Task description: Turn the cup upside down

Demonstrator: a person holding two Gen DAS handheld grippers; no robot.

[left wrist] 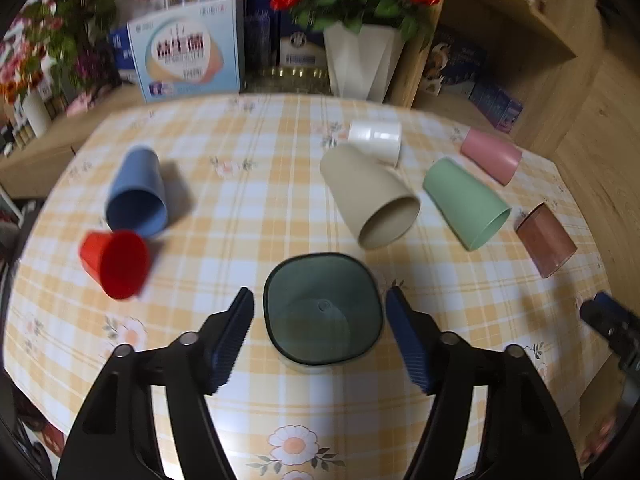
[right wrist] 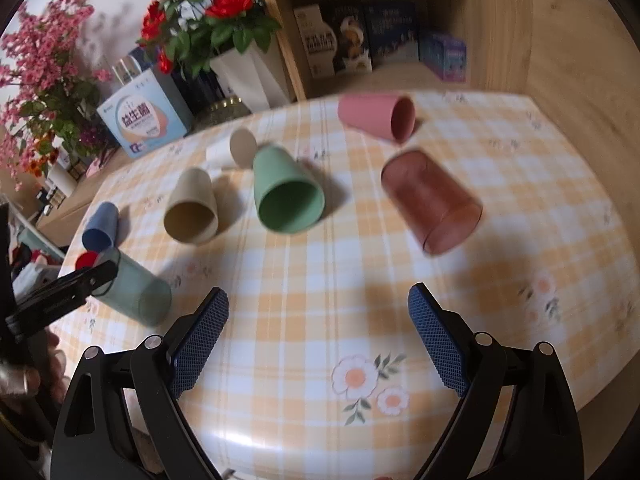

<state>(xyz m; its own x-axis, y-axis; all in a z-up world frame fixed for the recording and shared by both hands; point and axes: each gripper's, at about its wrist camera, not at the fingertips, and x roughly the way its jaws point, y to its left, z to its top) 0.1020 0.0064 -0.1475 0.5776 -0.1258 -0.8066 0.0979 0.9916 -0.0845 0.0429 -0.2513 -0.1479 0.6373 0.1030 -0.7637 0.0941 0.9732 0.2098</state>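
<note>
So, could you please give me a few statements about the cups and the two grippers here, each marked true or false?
1. The left gripper is open, with the dark green cup between its fingers. True.
2. The right gripper holds the brown cup. False: it is open over bare tablecloth.
3. The light green cup lies on its side. True.
4. The red cup stands beside the pink cup. False: it lies next to the blue cup.
</note>
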